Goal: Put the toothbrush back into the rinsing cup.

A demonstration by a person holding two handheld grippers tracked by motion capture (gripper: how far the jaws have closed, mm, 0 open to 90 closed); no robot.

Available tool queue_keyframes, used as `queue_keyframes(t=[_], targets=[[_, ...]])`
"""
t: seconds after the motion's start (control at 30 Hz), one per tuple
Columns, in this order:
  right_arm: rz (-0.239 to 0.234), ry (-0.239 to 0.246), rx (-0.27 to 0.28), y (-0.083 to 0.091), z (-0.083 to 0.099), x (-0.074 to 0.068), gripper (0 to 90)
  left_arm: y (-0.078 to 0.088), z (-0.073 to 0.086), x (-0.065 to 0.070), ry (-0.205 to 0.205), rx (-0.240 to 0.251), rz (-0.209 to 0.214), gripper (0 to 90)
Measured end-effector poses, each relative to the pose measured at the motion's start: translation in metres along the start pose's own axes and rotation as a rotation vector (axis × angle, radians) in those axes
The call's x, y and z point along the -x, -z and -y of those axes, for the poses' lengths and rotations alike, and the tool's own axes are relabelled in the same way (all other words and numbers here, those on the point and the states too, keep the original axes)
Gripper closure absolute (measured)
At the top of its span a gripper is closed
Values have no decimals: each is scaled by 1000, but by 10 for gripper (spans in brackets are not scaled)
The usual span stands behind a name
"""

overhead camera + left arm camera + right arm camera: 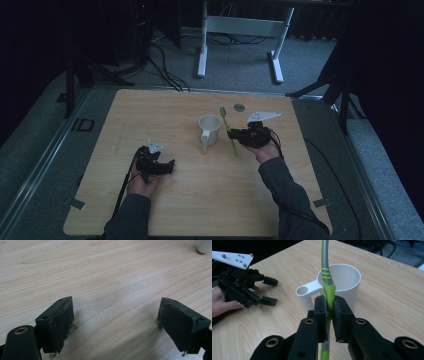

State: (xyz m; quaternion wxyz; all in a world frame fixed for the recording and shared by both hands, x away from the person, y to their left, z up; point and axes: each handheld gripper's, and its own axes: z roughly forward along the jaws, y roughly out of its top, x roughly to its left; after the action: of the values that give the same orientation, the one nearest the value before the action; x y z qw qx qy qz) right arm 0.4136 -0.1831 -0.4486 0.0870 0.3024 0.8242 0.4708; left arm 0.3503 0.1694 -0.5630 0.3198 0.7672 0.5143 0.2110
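A white mug (210, 129) stands upright near the middle of the wooden table (165, 107), its handle toward the front. My right gripper (235, 135) is shut on a green and grey toothbrush (228, 131), just right of the mug. In the right gripper view the toothbrush (327, 282) runs up between the jaws in front of the mug (342, 281). My left gripper (172, 166) rests at the front left of the table, held by a hand, open with nothing between its fingers (58, 322). The left gripper (270, 291) also shows in the right gripper view, open.
A small grey disc (239, 106) lies near the table's far edge. Beyond the table a white desk frame (240, 30) and cables sit on the carpet. The mug's base (205, 246) shows at the top right corner of the left gripper view.
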Motion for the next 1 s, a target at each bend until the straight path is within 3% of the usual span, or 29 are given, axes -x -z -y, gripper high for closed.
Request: queue_keyframes(t=[0.37,1.0], targets=[[-16,-10,29,-3,-4,-2,821,0,0,0,0,0,0,143],[-39,-65,127,-4,-8,-1,822,0,0,0,0,-1,0,143]])
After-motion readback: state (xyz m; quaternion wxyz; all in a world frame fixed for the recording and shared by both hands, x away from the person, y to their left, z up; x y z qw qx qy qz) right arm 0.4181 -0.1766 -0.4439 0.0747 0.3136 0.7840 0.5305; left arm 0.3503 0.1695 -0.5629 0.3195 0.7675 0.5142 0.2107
